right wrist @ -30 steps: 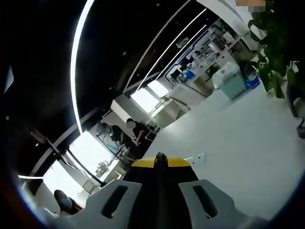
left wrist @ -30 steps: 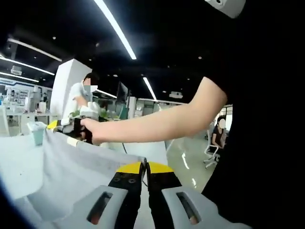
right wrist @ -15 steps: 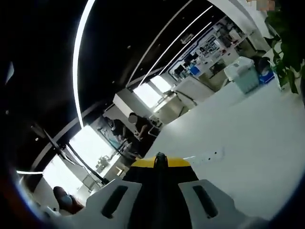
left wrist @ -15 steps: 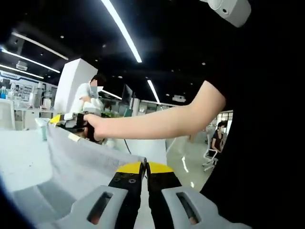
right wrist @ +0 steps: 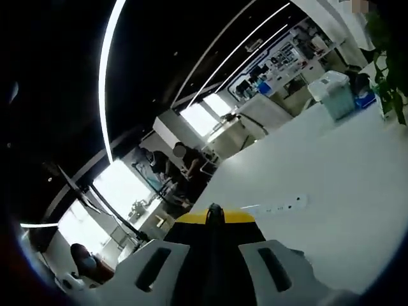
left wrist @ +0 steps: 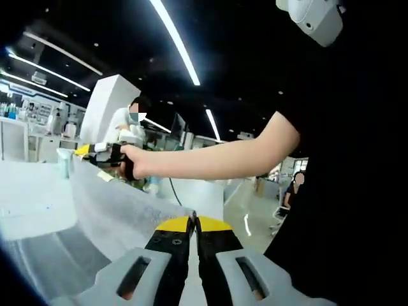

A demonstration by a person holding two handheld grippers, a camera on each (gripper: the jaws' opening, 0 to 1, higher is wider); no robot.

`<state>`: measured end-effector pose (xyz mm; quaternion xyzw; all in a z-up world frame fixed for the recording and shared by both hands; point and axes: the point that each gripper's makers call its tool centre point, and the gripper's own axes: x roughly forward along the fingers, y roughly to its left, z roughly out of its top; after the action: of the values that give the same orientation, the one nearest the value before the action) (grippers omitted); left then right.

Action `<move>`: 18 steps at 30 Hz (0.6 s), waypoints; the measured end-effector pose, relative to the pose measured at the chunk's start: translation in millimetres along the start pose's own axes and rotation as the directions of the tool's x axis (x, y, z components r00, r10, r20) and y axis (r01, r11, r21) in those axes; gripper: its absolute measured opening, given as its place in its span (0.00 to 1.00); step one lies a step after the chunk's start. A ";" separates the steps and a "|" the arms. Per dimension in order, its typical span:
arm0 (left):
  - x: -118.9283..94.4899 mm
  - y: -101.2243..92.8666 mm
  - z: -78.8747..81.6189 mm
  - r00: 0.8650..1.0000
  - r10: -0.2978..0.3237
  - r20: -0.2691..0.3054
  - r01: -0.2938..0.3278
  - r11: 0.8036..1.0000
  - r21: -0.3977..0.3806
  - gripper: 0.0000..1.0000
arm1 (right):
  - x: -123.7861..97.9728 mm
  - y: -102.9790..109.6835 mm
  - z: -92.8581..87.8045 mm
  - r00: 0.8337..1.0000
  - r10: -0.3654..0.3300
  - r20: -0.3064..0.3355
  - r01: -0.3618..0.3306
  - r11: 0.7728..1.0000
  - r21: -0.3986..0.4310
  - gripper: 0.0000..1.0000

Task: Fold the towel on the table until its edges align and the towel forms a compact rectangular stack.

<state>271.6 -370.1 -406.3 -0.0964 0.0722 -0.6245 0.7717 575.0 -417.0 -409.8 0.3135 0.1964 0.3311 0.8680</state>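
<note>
- Left gripper (left wrist: 194, 223) — in the left gripper view its yellow-tipped black jaws are pressed together on the near edge of the towel (left wrist: 121, 213), whose pale fabric runs right up to the tips.
- From there the towel stretches away in a lifted sheet toward the upper left of that view, its top edge taut, its lower part sagging down to the white table (left wrist: 29, 204).
- At the far end of that edge is the right gripper (left wrist: 95, 152), held in the person's hand (left wrist: 135, 164); it pinches the towel's far corner, and a small tag hangs just beneath it.
- The person's bare forearm (left wrist: 217, 159) reaches across the view from a black sleeve on the right.
- In the right gripper view the right gripper's jaws are closed, tips meeting at a yellow band; the cloth itself cannot be made out between them there.
- Beyond them lies the white tabletop — a white power strip (right wrist: 280, 205) rests on it, well apart from a pale green bin (right wrist: 336, 95) and a leafy plant (right wrist: 389, 70) at the far right.
- People sit at desks in the background under long ceiling light strips.
</note>
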 end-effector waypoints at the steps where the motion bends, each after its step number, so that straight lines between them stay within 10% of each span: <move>1: -4.1 1.1 -0.6 1.000 0.008 0.000 -0.008 1.000 -0.010 0.03 | 0.6 0.5 -0.8 1.000 -0.002 -0.004 0.001 1.000 -0.006 0.02; 18: -69.6 7.3 -10.2 0.999 0.033 -0.013 -0.033 0.999 -0.016 0.03 | 15.5 30.9 -31.2 1.000 0.021 0.021 -0.021 1.000 0.000 0.02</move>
<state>261.7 -301.2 -418.6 -0.0973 0.0838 -0.6117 0.7806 554.9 -375.2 -413.7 0.3193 0.1841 0.3367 0.8665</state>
